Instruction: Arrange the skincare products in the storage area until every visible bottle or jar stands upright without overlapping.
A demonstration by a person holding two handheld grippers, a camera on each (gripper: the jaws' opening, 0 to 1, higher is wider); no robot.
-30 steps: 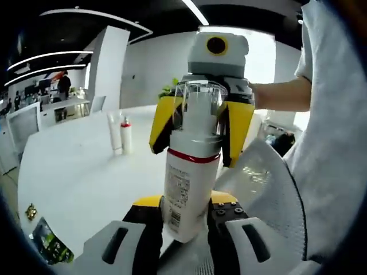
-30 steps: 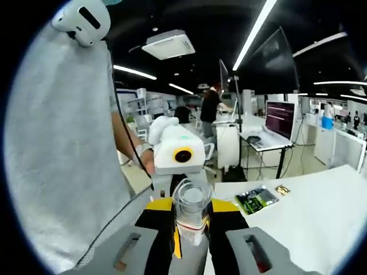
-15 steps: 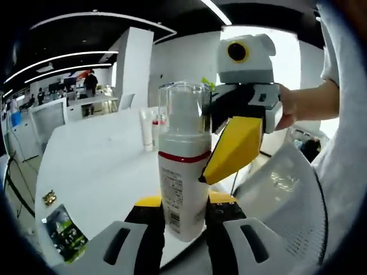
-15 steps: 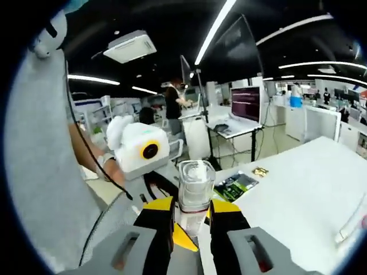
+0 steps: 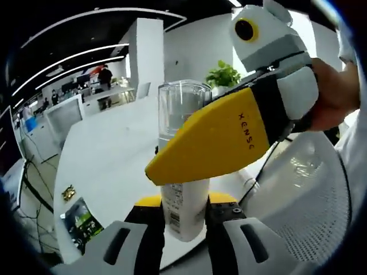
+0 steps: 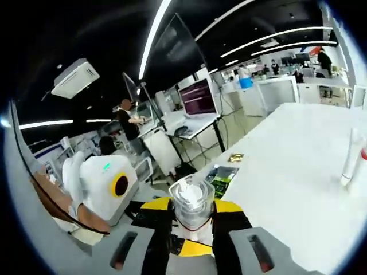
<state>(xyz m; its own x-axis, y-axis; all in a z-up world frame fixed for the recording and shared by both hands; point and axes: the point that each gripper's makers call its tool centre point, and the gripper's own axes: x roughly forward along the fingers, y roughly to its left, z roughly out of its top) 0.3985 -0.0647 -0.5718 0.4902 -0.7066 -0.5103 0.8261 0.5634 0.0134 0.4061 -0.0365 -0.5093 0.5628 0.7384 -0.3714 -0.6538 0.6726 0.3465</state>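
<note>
A white pump bottle with a clear plastic cap and a red band (image 5: 182, 215) stands upright between the jaws of the left gripper (image 5: 184, 220), which pinch its lower body above the edge of a white table (image 5: 109, 149). In the left gripper view the right gripper (image 5: 221, 134), held in a person's hand (image 5: 338, 86), crosses in front of the bottle; its yellow jaw hides the red band and most of the label, leaving the cap above and the base below in sight. In the right gripper view the bottle's clear cap (image 6: 192, 200) sits between the right gripper's (image 6: 194, 229) own jaws, closed on its neck; the bottle's body is hidden beneath. The left gripper (image 6: 109, 186) shows beyond to the left, partly cut off. Two slim white containers (image 6: 351, 154) stand far right on the table, too small to make out. A dark printed packet (image 5: 80, 220) lies near the table edge, left of the left gripper. Half a second ago the yellow jaw stood beside the bottle, its red band visible; it now lies across it.
</note>
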